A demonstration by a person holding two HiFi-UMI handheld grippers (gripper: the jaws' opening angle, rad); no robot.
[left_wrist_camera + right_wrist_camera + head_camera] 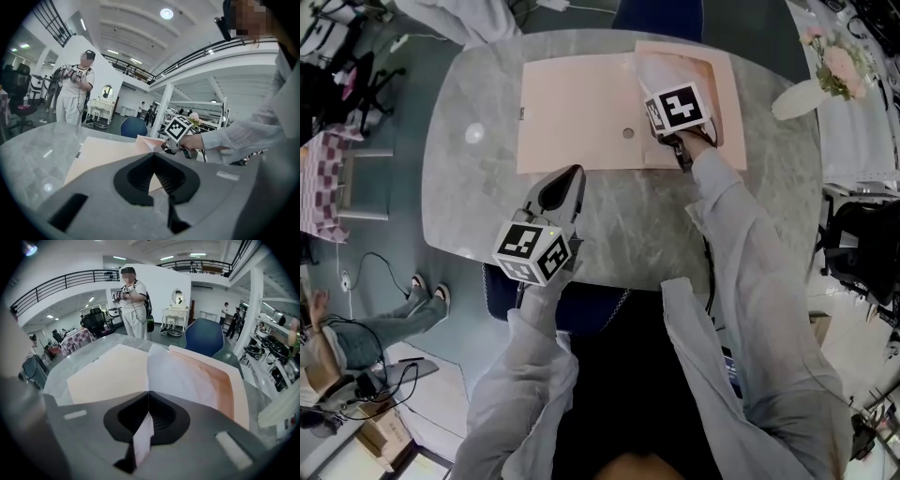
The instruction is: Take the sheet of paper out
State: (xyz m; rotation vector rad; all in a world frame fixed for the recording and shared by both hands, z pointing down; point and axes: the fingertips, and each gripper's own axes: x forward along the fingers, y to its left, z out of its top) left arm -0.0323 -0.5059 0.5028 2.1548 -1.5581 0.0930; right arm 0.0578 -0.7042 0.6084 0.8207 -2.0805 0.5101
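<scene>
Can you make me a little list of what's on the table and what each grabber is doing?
Table: grey marble-look oval table
On it: flat peach paper envelope, open at its right end
Paper: thin white sheet of paper, partly out of the open end
Right gripper: jaws shut on the sheet's edge
Left gripper: jaws together, nothing between them, by the envelope's near edge
Left to do: the sheet is not fully out yet
</scene>
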